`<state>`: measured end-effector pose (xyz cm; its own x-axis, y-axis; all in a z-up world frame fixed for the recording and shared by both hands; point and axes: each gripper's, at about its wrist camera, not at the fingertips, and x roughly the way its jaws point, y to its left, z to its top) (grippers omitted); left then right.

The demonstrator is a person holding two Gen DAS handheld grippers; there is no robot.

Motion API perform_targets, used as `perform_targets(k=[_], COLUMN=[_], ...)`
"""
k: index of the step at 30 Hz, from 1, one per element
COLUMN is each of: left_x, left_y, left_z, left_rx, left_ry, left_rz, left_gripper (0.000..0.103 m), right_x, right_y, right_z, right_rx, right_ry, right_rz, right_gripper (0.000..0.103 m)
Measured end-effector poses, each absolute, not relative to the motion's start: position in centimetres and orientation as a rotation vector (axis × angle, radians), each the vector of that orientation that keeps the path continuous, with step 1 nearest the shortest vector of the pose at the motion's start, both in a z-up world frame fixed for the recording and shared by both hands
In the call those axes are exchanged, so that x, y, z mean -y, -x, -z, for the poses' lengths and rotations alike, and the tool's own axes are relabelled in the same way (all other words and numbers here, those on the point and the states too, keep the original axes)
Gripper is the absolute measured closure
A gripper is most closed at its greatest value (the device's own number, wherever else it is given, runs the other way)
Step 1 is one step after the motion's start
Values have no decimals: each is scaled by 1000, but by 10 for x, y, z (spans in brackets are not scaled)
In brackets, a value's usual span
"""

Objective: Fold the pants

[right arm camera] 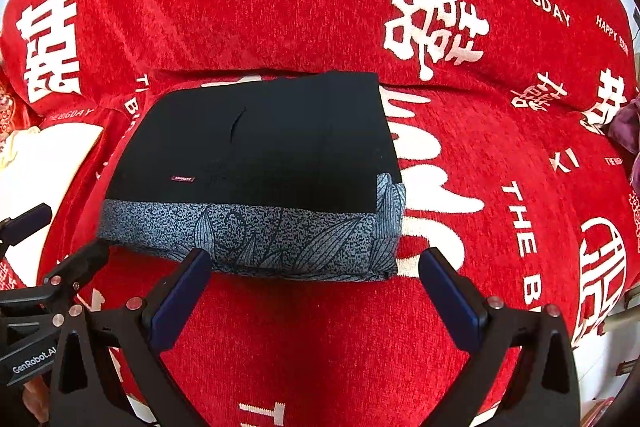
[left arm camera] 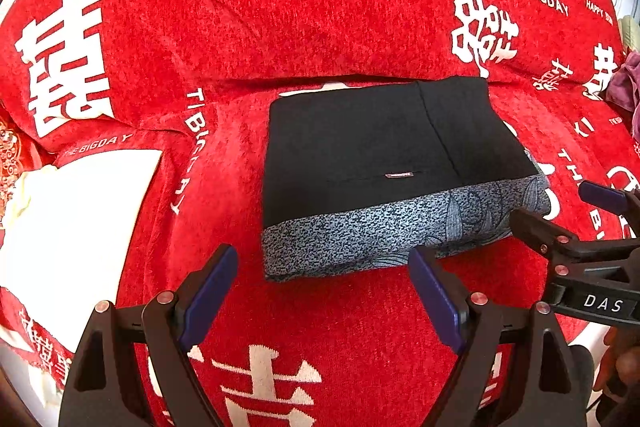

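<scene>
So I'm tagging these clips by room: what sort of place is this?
Probably a home living room or bedroom: the folded pants lie on a cushioned seat under a red wedding blanket, with a purple garment heaped nearby.

We see both grippers tilted steeply down, jaws spread wide, nothing between the pads.

Left gripper (left arm camera: 324, 291): in its own cam, blue-padded fingers (left arm camera: 210, 291) splay toward 11 and 1 o'clock, black frame at 6. No contact w/ anything.

Right gripper (right arm camera: 316, 295): same pose in its own cam, blue pads (right arm camera: 450, 297) apart, empty.

Left cam shows the right gripper coming in from 3–4 o'clock, just beside the left one. Part of a hand (left arm camera: 618, 359) shows at 4 o'clock behind it. Right cam shows the left gripper at 8–9 o'clock.
</scene>
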<state>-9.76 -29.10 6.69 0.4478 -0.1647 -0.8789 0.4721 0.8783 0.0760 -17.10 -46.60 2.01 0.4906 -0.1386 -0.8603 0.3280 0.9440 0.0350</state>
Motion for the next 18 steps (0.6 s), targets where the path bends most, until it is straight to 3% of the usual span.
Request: perform_targets(k=[18], left_x=[297], left_y=[100], left_z=[-68], left_rx=[-1031], left_ry=[-361], left_rz=[398], left_gripper=[15], right_x=[468], right_y=[171], right_z=[-18], right_rx=[-1023], right_ry=[-211], right_rz=[284], right_gripper=[0])
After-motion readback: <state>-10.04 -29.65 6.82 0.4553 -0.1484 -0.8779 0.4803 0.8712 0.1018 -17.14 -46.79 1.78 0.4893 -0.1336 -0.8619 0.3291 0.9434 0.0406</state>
